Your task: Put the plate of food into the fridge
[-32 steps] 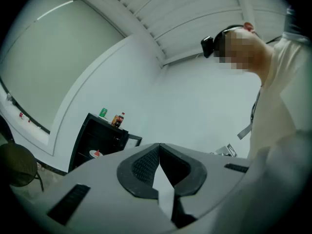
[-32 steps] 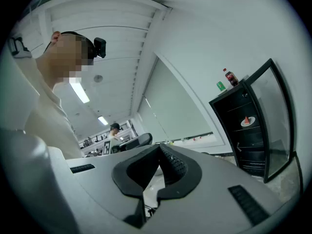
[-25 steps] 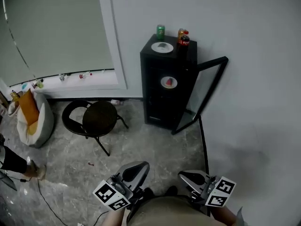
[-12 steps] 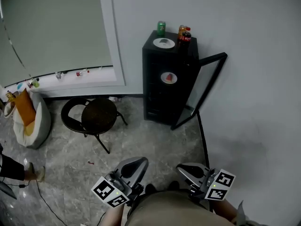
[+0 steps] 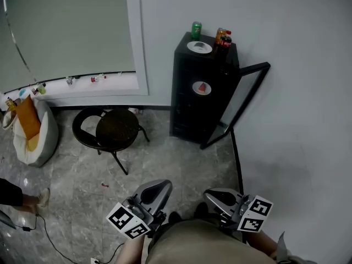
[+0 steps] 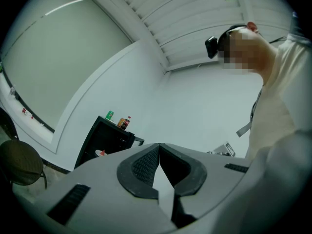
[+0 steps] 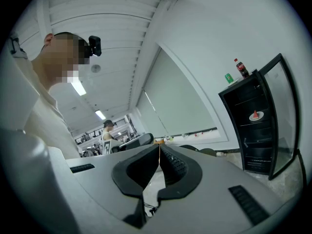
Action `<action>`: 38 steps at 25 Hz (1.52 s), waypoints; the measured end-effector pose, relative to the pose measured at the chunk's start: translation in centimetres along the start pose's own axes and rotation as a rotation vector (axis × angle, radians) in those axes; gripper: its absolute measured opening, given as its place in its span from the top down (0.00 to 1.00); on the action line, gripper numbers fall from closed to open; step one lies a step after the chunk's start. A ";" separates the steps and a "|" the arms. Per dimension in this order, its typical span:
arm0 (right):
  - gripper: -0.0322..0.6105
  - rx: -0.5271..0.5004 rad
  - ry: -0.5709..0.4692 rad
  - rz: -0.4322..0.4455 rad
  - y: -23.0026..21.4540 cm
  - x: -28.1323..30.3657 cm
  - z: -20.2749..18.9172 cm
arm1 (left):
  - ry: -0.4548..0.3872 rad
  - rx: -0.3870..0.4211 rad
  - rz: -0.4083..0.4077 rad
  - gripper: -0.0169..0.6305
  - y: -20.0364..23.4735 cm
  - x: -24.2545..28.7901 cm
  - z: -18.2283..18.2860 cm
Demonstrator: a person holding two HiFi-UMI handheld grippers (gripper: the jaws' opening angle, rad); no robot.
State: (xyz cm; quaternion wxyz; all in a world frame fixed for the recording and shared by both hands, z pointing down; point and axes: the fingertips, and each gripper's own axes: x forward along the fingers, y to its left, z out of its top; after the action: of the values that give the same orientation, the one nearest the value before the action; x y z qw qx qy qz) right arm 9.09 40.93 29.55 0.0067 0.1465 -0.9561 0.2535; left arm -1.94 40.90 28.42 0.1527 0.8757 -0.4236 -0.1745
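Observation:
A black fridge [image 5: 201,95] stands against the white wall with its glass door [image 5: 245,100] swung open to the right. A white plate of food [image 5: 202,87] sits on an upper shelf inside; it also shows in the right gripper view as the plate [image 7: 256,116]. A second plate [image 5: 199,47] lies on the fridge top. My left gripper [image 5: 166,184] and right gripper [image 5: 208,193] are held low by my body, far from the fridge. Both are shut and hold nothing, as seen at the left gripper [image 6: 158,146] and the right gripper [image 7: 159,148].
A green can [image 5: 196,29] and bottles [image 5: 223,37] stand on the fridge top. A dark round stool [image 5: 116,130] sits left of the fridge. A white and orange bag [image 5: 30,131] rests by the window wall. Someone's foot [image 5: 34,198] shows at lower left.
The head view has shifted, so the fridge sits a little more to the right and higher in the picture. Both grippers stay shut and low by my body.

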 end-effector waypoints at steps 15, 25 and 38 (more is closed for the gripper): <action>0.92 0.028 0.019 0.056 -2.0 0.9 0.2 | -0.004 0.006 0.029 0.96 0.6 1.9 0.3; 0.92 0.072 0.009 0.083 -6.8 0.0 2.6 | 0.031 0.004 0.044 0.96 1.3 7.4 -0.3; 0.92 0.104 -0.015 0.123 -14.8 -1.9 7.4 | 0.072 0.007 0.070 0.96 2.5 16.9 -1.4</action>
State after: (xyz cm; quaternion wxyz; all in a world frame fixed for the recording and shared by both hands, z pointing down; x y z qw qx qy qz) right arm 15.54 25.63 30.10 -0.0236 0.0896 -0.9489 0.3017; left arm 6.71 26.17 27.74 0.1707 0.8666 -0.4487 -0.1360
